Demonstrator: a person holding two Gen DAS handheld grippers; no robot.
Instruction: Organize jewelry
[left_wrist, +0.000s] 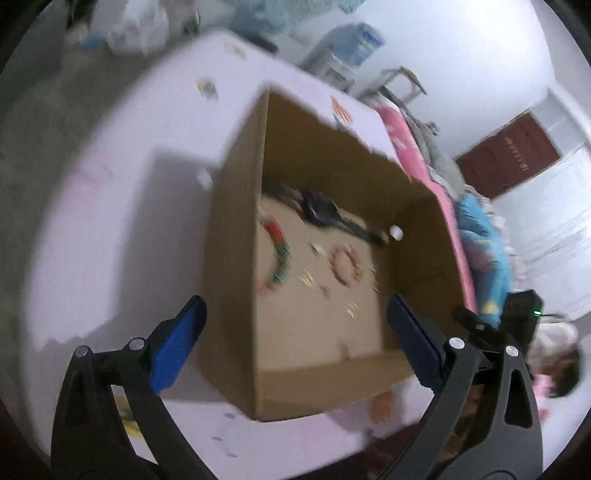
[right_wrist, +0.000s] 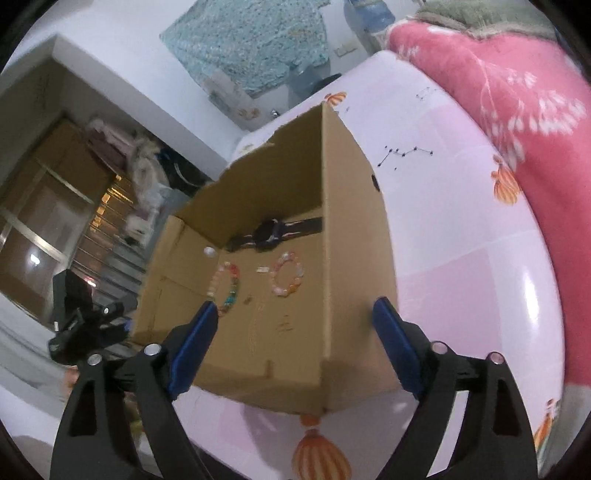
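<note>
An open cardboard box stands on a pale pink tablecloth. Inside lie a black watch, a multicoloured bead bracelet, a pink-orange bead bracelet, a white bead and several small gold pieces. My left gripper is open and empty above the box's near side. My right gripper is open and empty above the box's near corner. The left gripper also shows in the right wrist view.
The tablecloth has orange pumpkin prints. A pink floral blanket lies beside the table at the right. A dark red door and room clutter lie beyond. The left wrist view is motion-blurred.
</note>
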